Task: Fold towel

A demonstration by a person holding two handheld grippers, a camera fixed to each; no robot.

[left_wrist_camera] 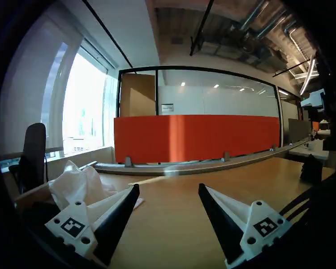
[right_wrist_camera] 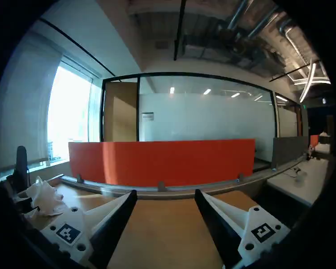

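A: Which step are you on?

B: The start, by my read. The towel [left_wrist_camera: 78, 181] is a crumpled white heap on the table [left_wrist_camera: 168, 237], on your side of the orange divider [left_wrist_camera: 195, 136] and off toward its left end. No fold in it yet.

A: Claws?

B: Left claw [left_wrist_camera: 168, 185] is spread, nothing between the fingers, and it points at the middle of the divider. Right claw [right_wrist_camera: 164, 191] is the same: spread, empty, facing the divider from farther back. The towel sits left of both.

A: Next move?

B: Swing both claws toward the divider's left end. Pick a corner or an edge each and pull the heap out flat before you fold. One flat flap lies just beside the left claw's left finger; I can't tell if it touches. I'd guess that's the easiest first pinch.

A: Anything in the way?

B: Bare wood between you and the divider, so there's room to spread. A dark chair [left_wrist_camera: 33, 154] stands beyond the divider's left end, behind the towel, so watch your swing there. A small dark object [left_wrist_camera: 311, 169] sits toward the divider's right end; too dim to name, and well apart from the towel.
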